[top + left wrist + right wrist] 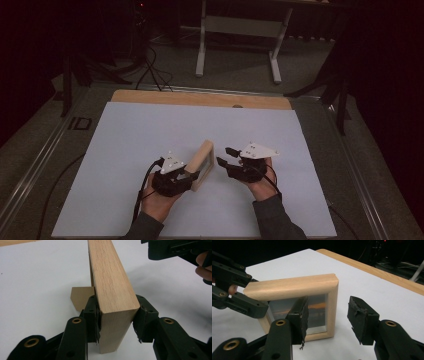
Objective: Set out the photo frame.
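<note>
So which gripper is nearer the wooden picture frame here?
Left. The left gripper has its jaws around the near end of the wooden picture frame, pads against both faces. The right gripper waits open beside the glass side, not touching.
</note>
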Demonstrator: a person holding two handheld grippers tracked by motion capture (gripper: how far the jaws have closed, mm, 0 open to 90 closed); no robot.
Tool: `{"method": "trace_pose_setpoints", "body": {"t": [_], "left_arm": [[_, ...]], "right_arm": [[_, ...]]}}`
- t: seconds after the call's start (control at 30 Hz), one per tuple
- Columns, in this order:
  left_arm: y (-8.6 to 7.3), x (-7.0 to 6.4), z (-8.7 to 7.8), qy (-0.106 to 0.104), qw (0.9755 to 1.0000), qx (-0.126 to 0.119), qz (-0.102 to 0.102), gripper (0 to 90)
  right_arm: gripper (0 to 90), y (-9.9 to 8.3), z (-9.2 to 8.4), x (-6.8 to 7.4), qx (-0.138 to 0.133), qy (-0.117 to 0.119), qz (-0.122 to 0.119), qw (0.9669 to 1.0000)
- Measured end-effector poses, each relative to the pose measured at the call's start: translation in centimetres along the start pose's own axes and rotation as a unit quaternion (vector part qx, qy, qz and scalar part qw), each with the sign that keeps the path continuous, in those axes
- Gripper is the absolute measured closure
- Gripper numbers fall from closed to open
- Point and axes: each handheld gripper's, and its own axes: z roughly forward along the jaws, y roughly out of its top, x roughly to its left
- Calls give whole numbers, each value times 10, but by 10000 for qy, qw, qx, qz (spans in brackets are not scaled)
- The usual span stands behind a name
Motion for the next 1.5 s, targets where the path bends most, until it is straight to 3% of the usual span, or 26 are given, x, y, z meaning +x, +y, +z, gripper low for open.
{"method": "trace_pose_setpoints", "body": {"t": [0.13,0.37,0.53,0.77,1.5], "left_arm": [[0,-2,0,13,10000,-9,60,605],[-1,-15,3,100,9987,34,491,603],[-1,-17,3,6,9984,23,569,604],[-1,-22,5,-101,9973,34,727,604],[-1,-30,6,-94,9952,50,970,605]], "right_arm": [[518,0,-1,0,-1,-25,3,10000],[575,1,-4,-1,-85,-101,30,9999],[683,3,-5,-1,-174,-138,64,9997],[895,13,-1,4,-213,-258,-118,9994],[898,13,15,3,-96,-275,-38,9996]]}}
